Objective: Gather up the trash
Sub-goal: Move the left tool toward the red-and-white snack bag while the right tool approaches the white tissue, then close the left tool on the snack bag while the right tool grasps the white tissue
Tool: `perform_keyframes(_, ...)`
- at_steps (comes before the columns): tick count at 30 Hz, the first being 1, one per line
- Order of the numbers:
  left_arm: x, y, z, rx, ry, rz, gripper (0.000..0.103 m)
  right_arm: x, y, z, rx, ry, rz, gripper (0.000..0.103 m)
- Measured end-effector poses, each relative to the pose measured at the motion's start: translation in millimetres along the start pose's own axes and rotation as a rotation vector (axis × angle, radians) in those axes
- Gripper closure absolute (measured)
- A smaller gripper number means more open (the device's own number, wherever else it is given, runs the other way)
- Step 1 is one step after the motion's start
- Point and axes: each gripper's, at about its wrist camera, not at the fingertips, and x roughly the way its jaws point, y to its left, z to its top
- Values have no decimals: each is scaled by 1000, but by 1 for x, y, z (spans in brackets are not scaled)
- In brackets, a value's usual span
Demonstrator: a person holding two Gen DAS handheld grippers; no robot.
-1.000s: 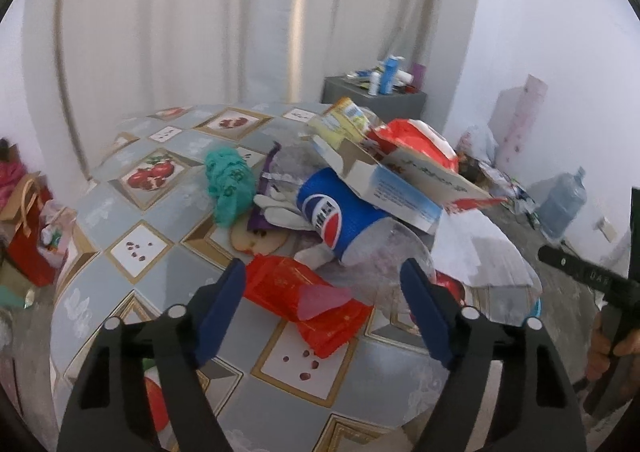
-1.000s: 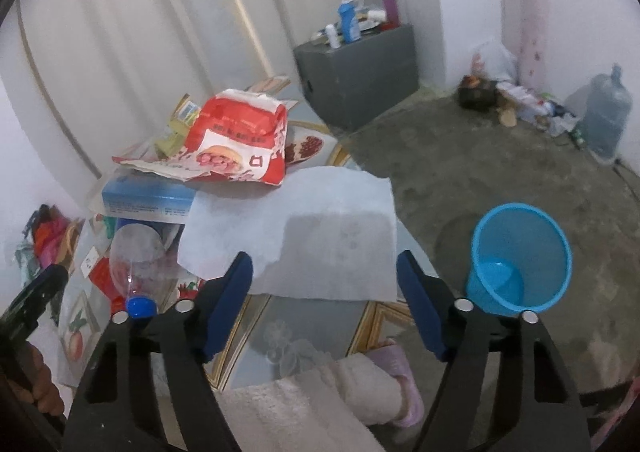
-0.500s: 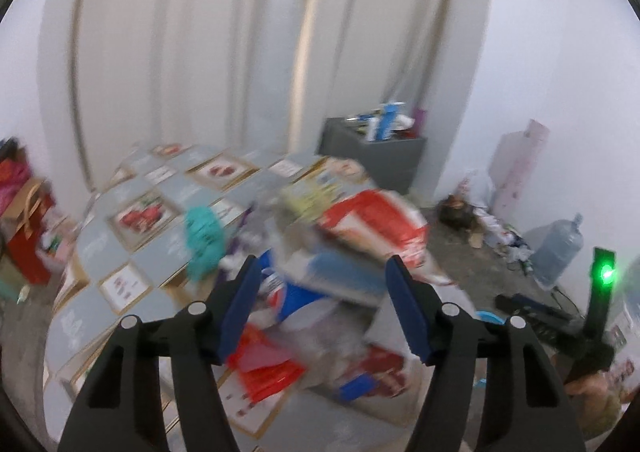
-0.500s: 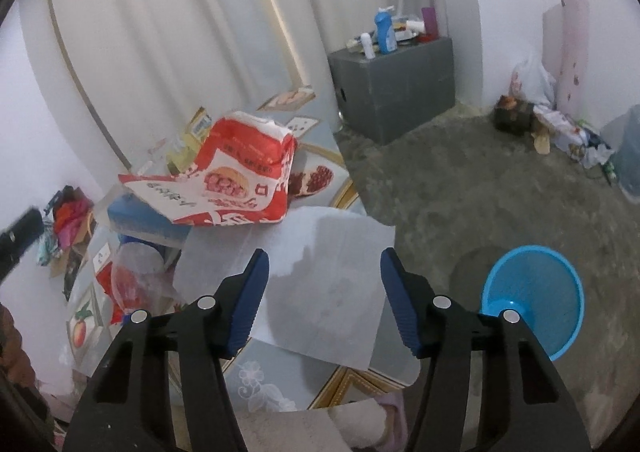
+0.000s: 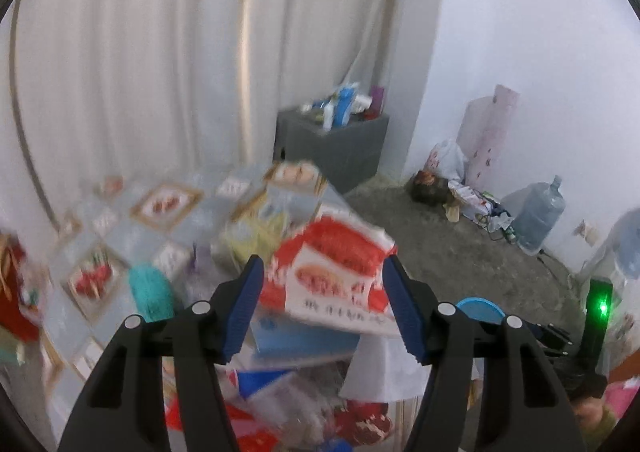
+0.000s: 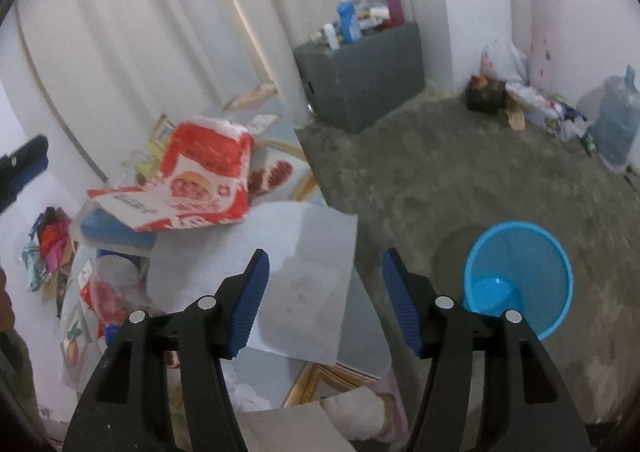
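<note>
My left gripper [image 5: 324,306] stands open, its jaws having just narrowed, with nothing pinched; the red and white snack bag [image 5: 334,278] shows between the fingers, atop the trash heap (badly blurred). My right gripper [image 6: 326,302] is open too, empty, above the white paper sheet [image 6: 296,272] on the table [image 6: 362,348]. The blue bin [image 6: 518,282] stands on the floor to its right.
</note>
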Motion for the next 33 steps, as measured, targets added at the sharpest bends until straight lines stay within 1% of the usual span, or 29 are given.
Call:
perform_keyframes(2, 9, 7, -10, -46, 45, -6, 45, 11, -2, -1, 8, 38, -7, 46)
perform_keyframes(7, 19, 16, -25, -147, 102, -52, 45, 27, -5, 0, 6, 88, -19, 45)
perform_keyframes(10, 26, 17, -28, -213, 132, -103, 45, 32, -7, 0, 14, 104, -25, 45)
perform_keyframes(15, 41, 6, -35, -246, 203, -219, 45, 36, -7, -2, 16, 114, -29, 45)
perform_keyframes(17, 47, 3, -38, -265, 230, -234, 45, 37, -7, -2, 12, 116, -30, 45)
perform_keyframes(20, 55, 2, -42, -316, 248, -254, 45, 36, -6, -3, 6, 115, -35, 45)
perform_keyframes(22, 60, 5, -43, -360, 249, -259, 45, 36, -7, -4, 7, 117, -34, 45)
perform_keyframes(26, 71, 7, -45, -409, 254, -223, 45, 36, -6, -5, 7, 119, -30, 45)
perform_keyframes(29, 74, 5, -47, -419, 250, -200, 46, 37, -4, -9, 0, 123, -24, 45)
perform_keyframes(33, 74, 3, -47, -420, 223, -181, 46, 40, 0, -12, -17, 132, -23, 45)
